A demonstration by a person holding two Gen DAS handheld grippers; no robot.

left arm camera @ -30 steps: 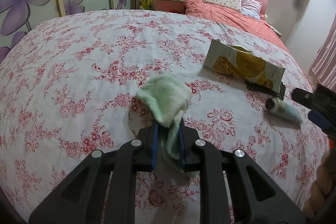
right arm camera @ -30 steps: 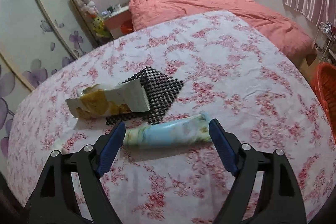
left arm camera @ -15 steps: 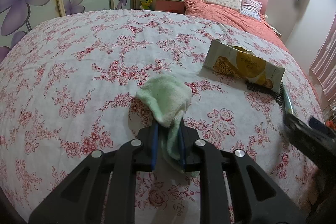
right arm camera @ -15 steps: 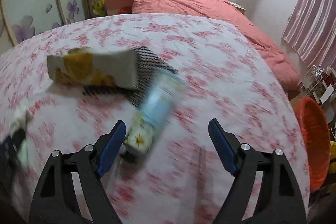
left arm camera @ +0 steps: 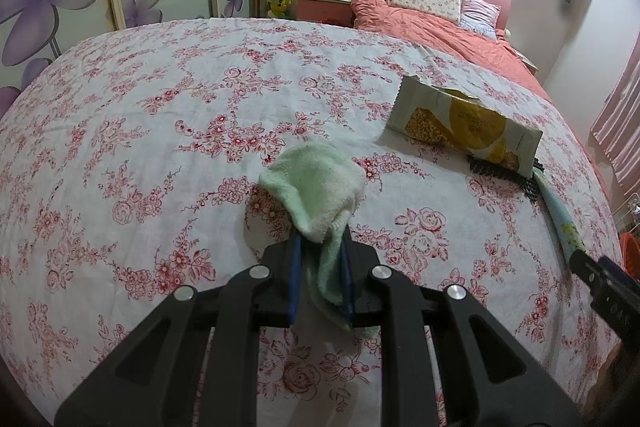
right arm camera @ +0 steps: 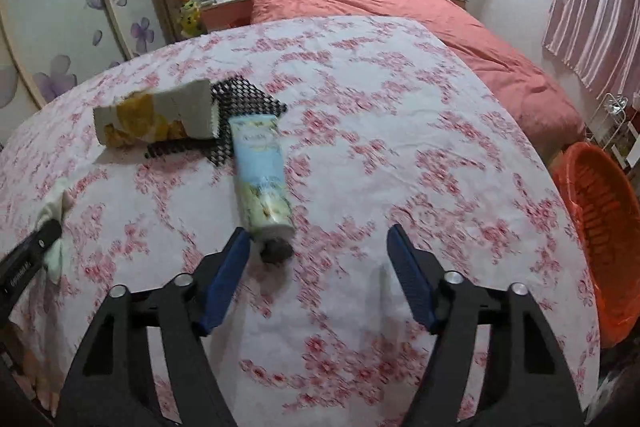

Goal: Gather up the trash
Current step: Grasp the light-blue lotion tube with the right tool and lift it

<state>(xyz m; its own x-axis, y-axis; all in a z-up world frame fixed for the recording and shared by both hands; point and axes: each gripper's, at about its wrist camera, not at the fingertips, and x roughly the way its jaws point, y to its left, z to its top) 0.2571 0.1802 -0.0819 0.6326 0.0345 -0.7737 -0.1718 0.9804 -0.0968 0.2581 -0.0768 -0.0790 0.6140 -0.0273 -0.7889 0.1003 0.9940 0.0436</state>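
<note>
Two grippers over the white bedspread with red flower print (left arm camera: 168, 131). Left gripper (left arm camera: 320, 281) is clamped on a pale green terry cloth (left arm camera: 316, 195) — held just above the spread. Right gripper (right arm camera: 318, 269) has its jaws closing, nothing pinched; the light blue squeeze tube with dark cap (right arm camera: 262, 179) lies on the spread, cap end near the left blue finger (right arm camera: 226, 281). Torn yellow-and-white snack wrapper (right arm camera: 156, 121) sits on black mesh netting (right arm camera: 248, 99) beyond the tube. Orange plastic basket (right arm camera: 600, 211) stands off the bed's right edge.
</note>
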